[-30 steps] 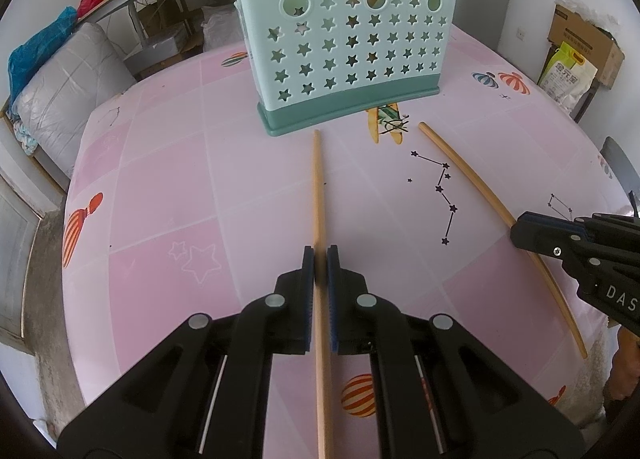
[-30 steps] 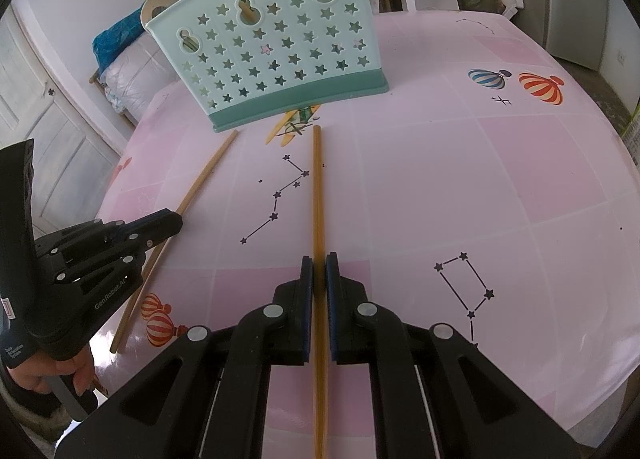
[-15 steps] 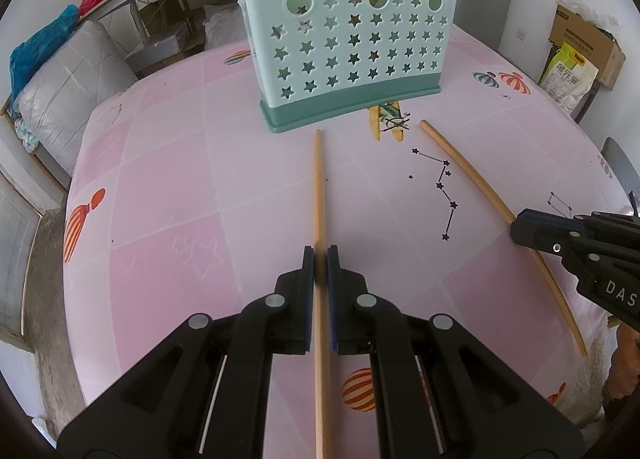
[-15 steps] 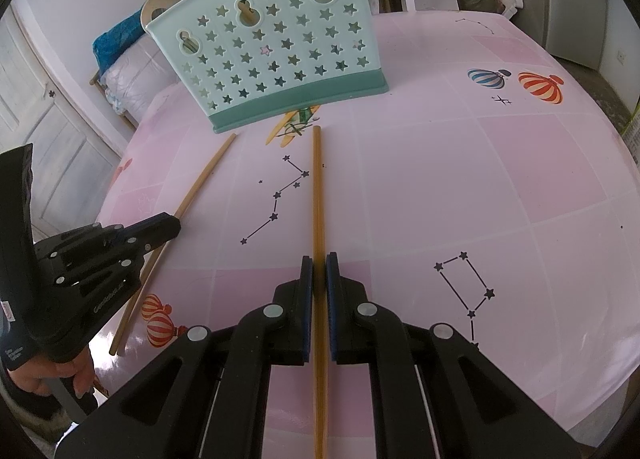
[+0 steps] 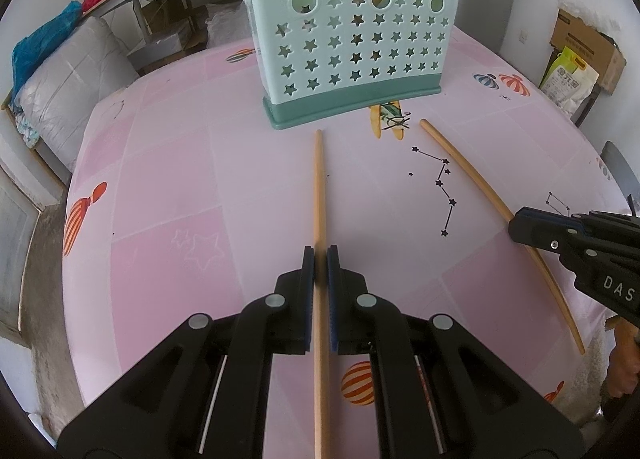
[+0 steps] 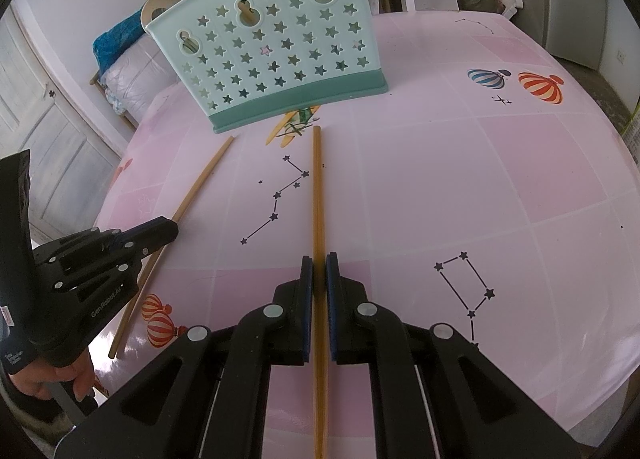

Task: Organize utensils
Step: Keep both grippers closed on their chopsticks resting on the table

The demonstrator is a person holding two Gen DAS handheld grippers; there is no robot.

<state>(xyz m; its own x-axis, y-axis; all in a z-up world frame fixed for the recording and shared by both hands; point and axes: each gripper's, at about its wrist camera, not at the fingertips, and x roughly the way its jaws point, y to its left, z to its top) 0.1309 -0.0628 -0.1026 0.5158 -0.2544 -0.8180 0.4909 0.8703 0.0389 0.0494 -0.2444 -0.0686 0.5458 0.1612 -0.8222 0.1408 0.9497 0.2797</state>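
Wooden sticks were the things in hand, one to each tool. On the left, the left tool [image 5: 320, 255] was clenched on the left chopstick [image 5: 319, 187], its two blue-lined fingers [image 5: 307, 271] pressed against the shaft. That chopstick ran straight ahead over the pink worktop [image 5: 160, 187], and its far tip stopped just short of the holder's dark green base. The star-punched mint holder [image 5: 352, 39] stood upright near the far side of the worktop, with a few wooden handles poking above its rim (what they belong to cannot be told). Right of the holder's base, a yellow printed figure showed on the cloth, and beyond it lay the second stick.

The right tool [image 6: 319, 259] was likewise clamped on the right chopstick [image 6: 318, 187], which pointed toward the right part of the holder [image 6: 272, 55] and ended near its base, apart from it. Seen from the right wrist camera, the left tool [image 6: 168, 228] sat well off to the left, gripping its own chopstick [image 6: 200, 187], with the person's hand [image 6: 52, 379] wrapped round the handle below. Whether either stick rested on the worktop or hung just above it cannot be told.
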